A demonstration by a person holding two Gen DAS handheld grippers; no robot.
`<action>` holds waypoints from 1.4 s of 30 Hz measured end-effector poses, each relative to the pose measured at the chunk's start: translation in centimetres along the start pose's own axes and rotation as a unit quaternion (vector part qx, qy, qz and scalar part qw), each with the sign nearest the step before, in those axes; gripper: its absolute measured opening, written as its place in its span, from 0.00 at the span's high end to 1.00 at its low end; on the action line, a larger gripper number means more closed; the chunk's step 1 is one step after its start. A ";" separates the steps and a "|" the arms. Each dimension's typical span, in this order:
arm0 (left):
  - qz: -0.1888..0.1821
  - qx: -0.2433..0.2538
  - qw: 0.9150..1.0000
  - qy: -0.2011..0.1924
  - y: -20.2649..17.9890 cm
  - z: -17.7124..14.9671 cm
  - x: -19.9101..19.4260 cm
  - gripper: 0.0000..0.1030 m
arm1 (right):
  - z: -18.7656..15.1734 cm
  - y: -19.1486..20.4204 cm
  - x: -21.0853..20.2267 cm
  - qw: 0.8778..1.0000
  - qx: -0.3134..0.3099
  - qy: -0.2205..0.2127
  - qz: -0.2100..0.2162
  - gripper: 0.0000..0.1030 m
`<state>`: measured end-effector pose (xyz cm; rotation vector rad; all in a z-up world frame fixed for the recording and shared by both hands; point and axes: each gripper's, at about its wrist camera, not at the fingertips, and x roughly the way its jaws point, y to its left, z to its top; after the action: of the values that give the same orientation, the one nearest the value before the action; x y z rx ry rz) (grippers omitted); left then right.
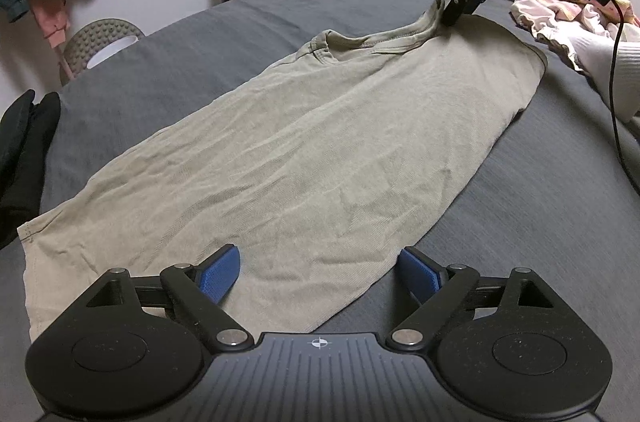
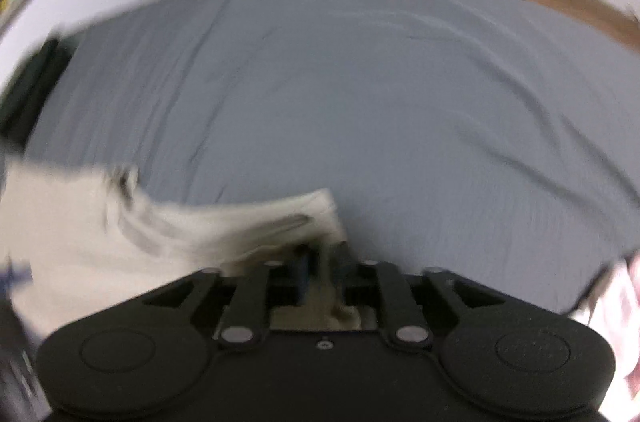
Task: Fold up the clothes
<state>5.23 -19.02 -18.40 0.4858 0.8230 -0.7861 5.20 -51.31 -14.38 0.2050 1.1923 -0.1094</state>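
Grey bedsheet [image 1: 520, 222] fills both views; it is my work surface, soft and a little rumpled, so nothing slides cleanly on it.

On it lies the beige T-shirt [image 1: 280, 158], stretched long from just under my left gripper out to the far right. It looks already narrowed lengthwise, with a straight edge along the right side, though I cannot tell how many layers there are. The collar [image 1: 324, 48] is at the far end and the hem corner [image 1: 28, 232] is near left.

Other laundry sits off the shirt: a pink-and-white heap [image 1: 560, 14] far right and a dark garment [image 1: 20, 150] at the left edge.

My right gripper [image 1: 450, 16] is pressed together on the shoulder fabric beside the collar; the right wrist view, badly blurred, shows cloth bunched between the fingers. That corner stands lifted off the sheet in a small peak.

My left gripper [image 1: 316, 274] is spread wide, blue pads [image 1: 222, 272] poised just over the hem end with nothing in them.

Handling judgement: thin knit, light, limp, no stiffness at all. It will sag and drag wherever it is unsupported, and a single-layer pinch will peel the layers apart. I would take hold at the hem edge, through every layer, matching the far grip so both ends travel together.
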 end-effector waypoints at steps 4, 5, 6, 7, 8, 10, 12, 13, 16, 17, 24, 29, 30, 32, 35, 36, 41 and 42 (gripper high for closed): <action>0.002 0.000 1.000 0.003 -0.1 0.1 0.0 0.15 | -0.1 -1.5 -0.3 0.999 0.042 -0.013 0.010 0.67; 0.002 0.000 1.000 0.003 -0.1 0.1 0.0 0.15 | -0.1 -1.3 -0.7 0.999 0.026 -0.016 0.009 0.59; 0.002 0.000 1.000 0.004 -0.1 0.1 0.0 0.15 | 0.0 -1.0 -1.1 1.000 0.009 -0.015 0.010 0.48; 0.002 0.000 1.000 0.004 -0.1 0.2 0.0 0.15 | 0.2 -0.8 -1.5 1.000 -0.009 -0.014 0.011 0.42; 0.002 0.001 1.000 0.005 -0.1 0.2 0.0 0.15 | 0.3 -0.6 -1.9 1.000 -0.026 -0.012 0.012 0.38; 0.002 0.001 1.000 0.005 -0.1 0.2 0.1 0.15 | 0.6 -0.2 -2.5 0.998 -0.059 -0.010 0.009 0.38; 0.002 0.002 1.000 0.006 -0.1 0.2 0.1 0.15 | 1.2 0.1 -2.6 0.996 -0.087 -0.009 -0.008 0.40; 0.003 0.002 1.000 0.006 -0.2 0.2 0.1 0.15 | 1.4 0.0 -2.6 0.996 -0.092 -0.009 -0.010 0.42; 0.003 0.003 1.000 0.009 -0.2 0.3 0.1 0.15 | 1.6 0.0 -2.2 0.997 -0.074 -0.013 0.006 0.52; 0.002 0.003 1.000 0.009 -0.2 0.4 0.1 0.15 | 1.8 0.2 -1.9 0.998 -0.069 -0.013 0.007 0.55; 0.000 0.003 1.000 0.011 -0.1 0.3 0.2 0.15 | 2.8 1.2 0.0 1.000 -0.026 -0.013 0.005 0.93; 0.000 0.002 1.000 0.011 -0.1 0.1 0.2 0.15 | 2.4 0.6 0.9 0.999 0.021 -0.029 -0.013 0.93; 0.000 0.002 1.000 0.011 -0.1 0.1 0.2 0.15 | 2.2 0.7 1.2 0.999 0.023 -0.027 -0.014 0.92; 0.001 0.003 1.000 0.011 -0.2 0.1 0.1 0.15 | 2.2 0.6 0.9 0.999 0.027 -0.024 -0.022 0.81; 0.001 0.002 1.000 0.007 -0.1 0.1 0.0 0.15 | 2.2 0.0 -0.5 0.999 0.025 -0.028 -0.039 0.55; 0.001 0.002 1.000 0.004 -0.1 0.0 -0.1 0.15 | 2.1 -0.4 -1.1 0.999 0.026 -0.027 -0.030 0.55; 0.002 -0.010 1.000 -0.027 0.2 -0.2 -1.3 0.15 | 0.3 -1.3 -3.3 0.999 0.028 0.005 0.022 0.55; 0.001 -0.015 0.999 -0.036 0.3 -0.3 -1.5 0.15 | -0.2 -1.6 -3.6 0.999 0.032 0.009 0.026 0.55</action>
<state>4.66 -18.02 -17.31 0.4305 0.7660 -0.7837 3.38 -52.87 -11.28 0.2937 1.2015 -0.1010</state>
